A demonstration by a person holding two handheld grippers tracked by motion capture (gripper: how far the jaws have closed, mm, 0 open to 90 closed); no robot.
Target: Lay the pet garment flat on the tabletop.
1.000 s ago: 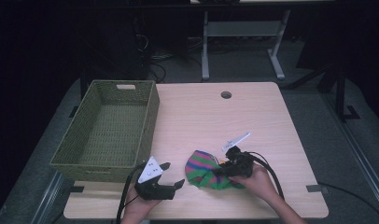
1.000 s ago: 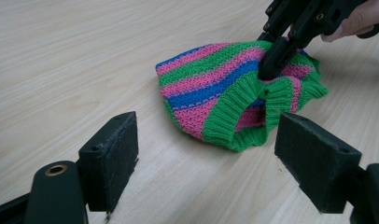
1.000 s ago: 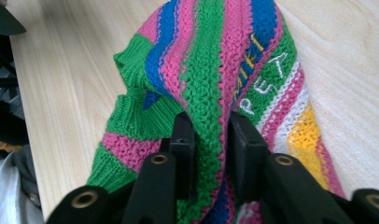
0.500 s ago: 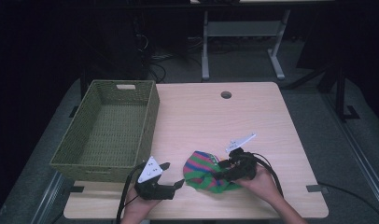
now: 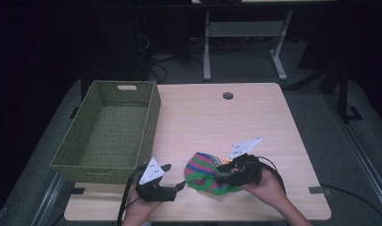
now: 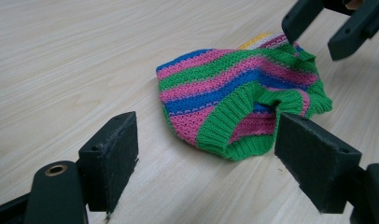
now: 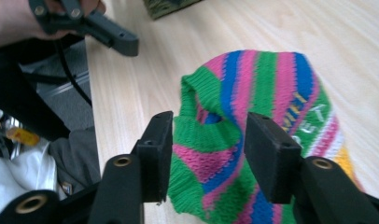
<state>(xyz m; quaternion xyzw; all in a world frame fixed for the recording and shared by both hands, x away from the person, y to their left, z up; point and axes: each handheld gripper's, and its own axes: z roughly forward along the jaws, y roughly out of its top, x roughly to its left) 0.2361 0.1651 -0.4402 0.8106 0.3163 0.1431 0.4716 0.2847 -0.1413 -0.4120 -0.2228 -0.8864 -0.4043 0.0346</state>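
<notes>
One woven basket (image 5: 109, 134) is seen along the worktop's left edge, with nothing visible inside; one left gripper (image 5: 172, 178) is held at the front edge with its jaws spread wide and nothing between them, as a second ago; one striped knitted garment (image 5: 207, 172) lies at the front edge, now bunched closer toward the left gripper, so a handover or regrasp seems prepared; one right gripper (image 5: 223, 168) has been pushed onto it, jaws part-open around the knit, not clamped.
</notes>
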